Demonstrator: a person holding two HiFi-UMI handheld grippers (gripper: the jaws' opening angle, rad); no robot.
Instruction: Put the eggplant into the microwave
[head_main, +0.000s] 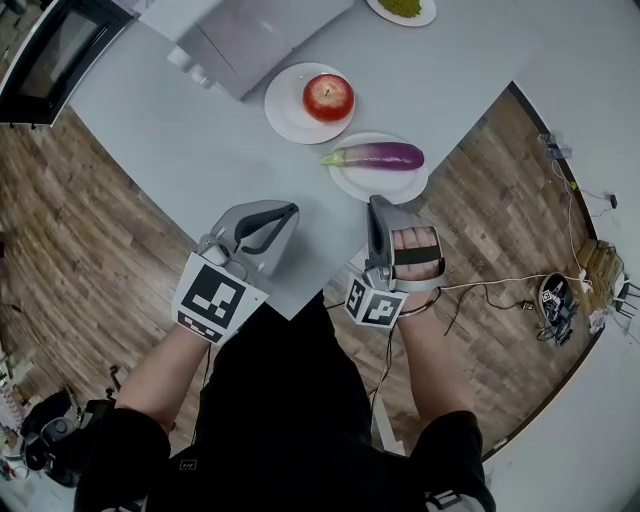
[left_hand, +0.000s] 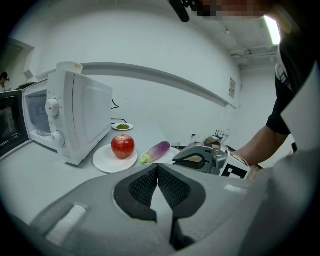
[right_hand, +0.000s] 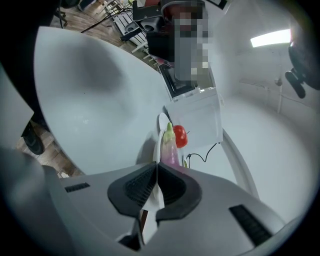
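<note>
My left gripper (left_hand: 157, 167) fills the bottom of its own view, its two dark ribbed pads pressed together at the tips with nothing between them. From the head view it hovers over the near corner of the grey table (head_main: 200, 140), pointing toward the plates. My right gripper (right_hand: 156, 167) is likewise closed and empty, its pads meeting at the tips. From above, its tip (head_main: 375, 200) sits right at the near rim of the white plate (head_main: 380, 190) that carries the eggplant (head_main: 378, 155); I cannot tell whether it touches that rim. The eggplant lies on its side across that plate, purple body to the right and green stem end to the left, directly ahead of my right jaws (right_hand: 170, 145) and off to the right of my left ones (left_hand: 156, 151). Just beyond it a red apple (head_main: 328, 97) stands on a second white plate (head_main: 285, 110), close to the white microwave (left_hand: 75, 115), whose door looks shut. A small dish of something green (left_hand: 122, 127) sits farther back, and a dark appliance (head_main: 50, 50) stands at the table's far left corner. Wooden floor (head_main: 80, 220) shows on both sides of the table, with cables (head_main: 500, 290) to my right.
</note>
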